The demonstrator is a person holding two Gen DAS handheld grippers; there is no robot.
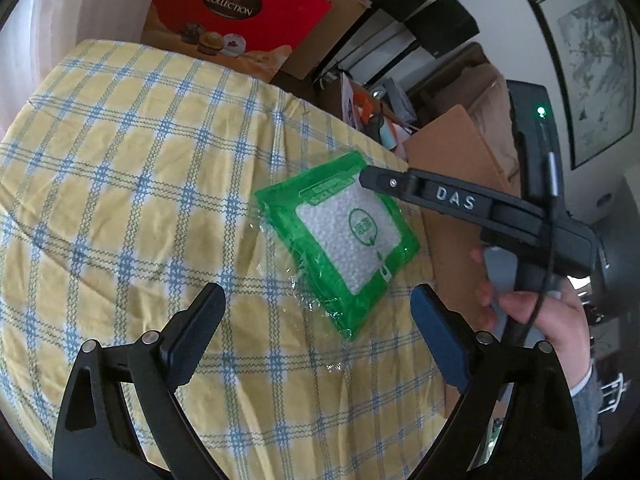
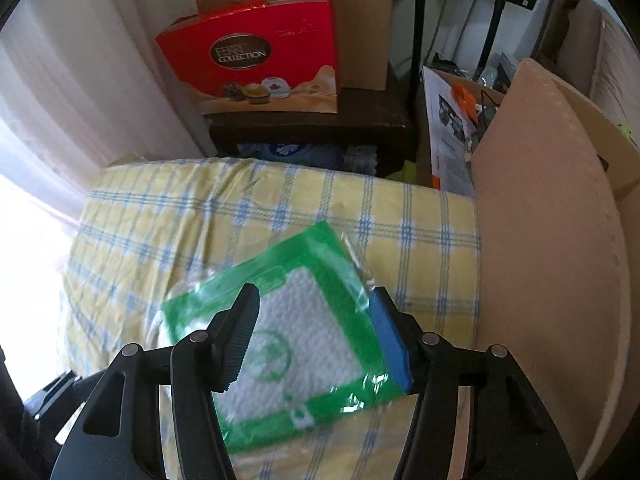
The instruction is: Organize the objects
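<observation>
Green-bordered clear packet of white tissue, lying flat, skewed, on checked cloth near edge.

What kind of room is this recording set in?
Probably a cluttered home room used for storage: a checked tablecloth, stacked cardboard boxes with a red chocolate gift bag, and a framed picture on the wall.

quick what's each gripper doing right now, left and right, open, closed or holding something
Left gripper: open, holding nothing.
Right gripper: half-closed over the green packet; grip cannot be told.
</observation>
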